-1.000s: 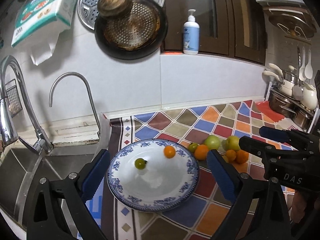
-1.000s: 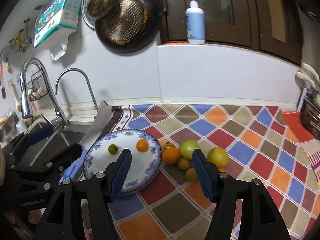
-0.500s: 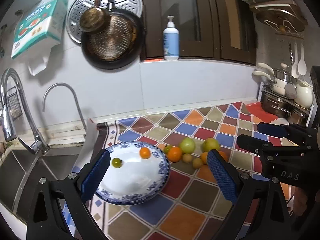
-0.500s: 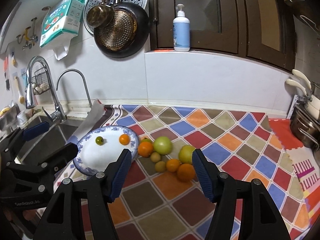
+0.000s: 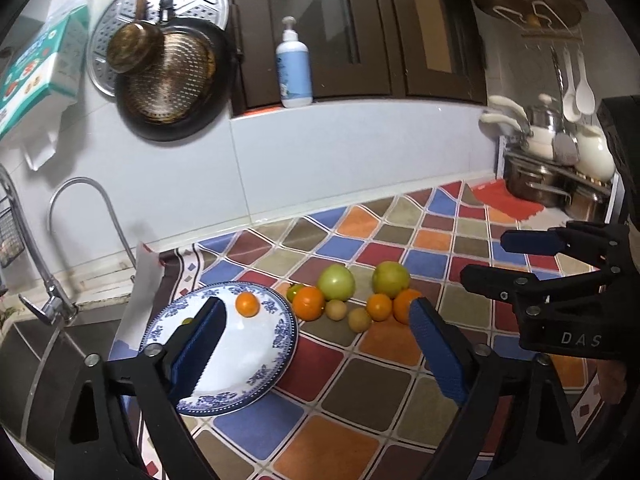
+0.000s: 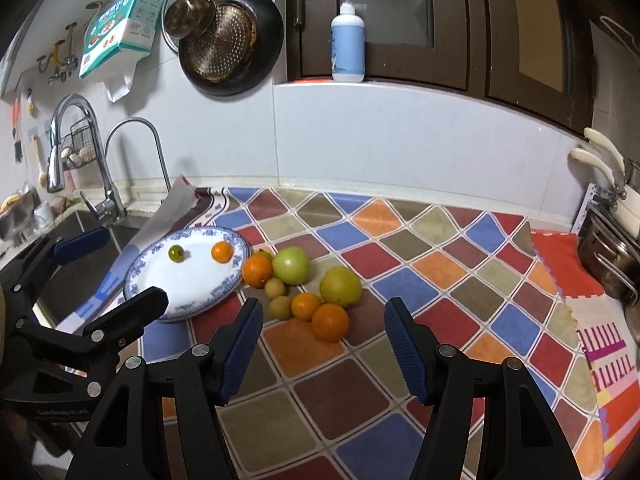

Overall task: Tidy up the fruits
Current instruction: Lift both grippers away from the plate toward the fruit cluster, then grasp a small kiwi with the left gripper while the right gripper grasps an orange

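Note:
A blue-and-white plate (image 6: 188, 284) lies at the left of the chequered cloth. On it sit a small orange (image 6: 222, 251) and a small green fruit (image 6: 176, 253). Beside the plate lie several loose fruits: an orange (image 6: 257, 271), a green apple (image 6: 291, 265), a yellow-green fruit (image 6: 341, 286), a larger orange (image 6: 330, 322) and small tan ones (image 6: 280, 306). My right gripper (image 6: 323, 306) hovers open in front of the cluster, nothing between its fingers. My left gripper (image 5: 316, 307) is wide, its jaws closing on nothing, held back from the plate (image 5: 248, 364). Its left finger hides the green fruit there.
A sink (image 6: 80, 232) with two taps (image 6: 136, 152) lies left of the plate. Pots and a rack (image 5: 552, 176) stand at the far right. A pan (image 6: 228, 48) hangs on the wall, and a soap bottle (image 6: 348, 52) stands on the ledge. The cloth (image 6: 400, 280) spreads rightward.
Both grippers have drawn back and to the right, so plate and fruit look smaller and sit further left. The left jaws have narrowed a little. No fruit has moved.

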The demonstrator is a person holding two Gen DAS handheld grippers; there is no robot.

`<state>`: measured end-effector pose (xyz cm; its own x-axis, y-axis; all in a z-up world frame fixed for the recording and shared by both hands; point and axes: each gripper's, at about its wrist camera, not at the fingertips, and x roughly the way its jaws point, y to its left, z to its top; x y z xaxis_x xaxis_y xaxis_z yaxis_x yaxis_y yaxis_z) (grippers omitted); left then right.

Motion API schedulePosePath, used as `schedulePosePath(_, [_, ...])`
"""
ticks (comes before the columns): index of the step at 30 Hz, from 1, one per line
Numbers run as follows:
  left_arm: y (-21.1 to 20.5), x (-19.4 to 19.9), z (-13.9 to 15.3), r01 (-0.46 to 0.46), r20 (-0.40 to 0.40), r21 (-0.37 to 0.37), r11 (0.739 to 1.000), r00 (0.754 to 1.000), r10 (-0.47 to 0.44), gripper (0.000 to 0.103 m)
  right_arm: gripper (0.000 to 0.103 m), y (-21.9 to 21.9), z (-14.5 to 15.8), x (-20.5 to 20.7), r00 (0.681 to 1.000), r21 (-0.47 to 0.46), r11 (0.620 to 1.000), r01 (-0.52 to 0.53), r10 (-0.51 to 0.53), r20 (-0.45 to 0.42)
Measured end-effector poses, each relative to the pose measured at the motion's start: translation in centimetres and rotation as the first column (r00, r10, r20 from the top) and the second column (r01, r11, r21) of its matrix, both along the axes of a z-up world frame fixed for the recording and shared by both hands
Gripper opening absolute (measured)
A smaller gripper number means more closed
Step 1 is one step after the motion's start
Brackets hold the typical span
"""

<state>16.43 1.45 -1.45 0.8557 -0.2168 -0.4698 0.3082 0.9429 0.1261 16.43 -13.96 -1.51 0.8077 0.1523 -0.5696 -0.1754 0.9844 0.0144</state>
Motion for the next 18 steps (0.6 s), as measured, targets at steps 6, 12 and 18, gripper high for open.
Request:
schedulePosePath(6, [-0.8,1.7,-1.8,0.045,-0.045,0.038,0.998,0.998,-0.044,0.078,0.064,-0.1,-2.0,1.4,0.998,-0.011,0.999,-0.031,0.031,-0.050])
schedulePosePath(12, [-1.1,3.5,-3.4,0.089,-0.092,0.054,0.995,0.992,-0.084,0.068,0.063,0.5,-3.5,3.2,0.994,-0.034,0.998,-0.056,0.052,-0.093])
schedulePosePath(18, [-1.7,5.6,-5.1,0.143,-0.144,0.070,0.987,0.981,-0.132,0.058,0.063,0.8,-5.1,5.4,0.987,-0.040,0.997,-0.072,0.065,-0.144])
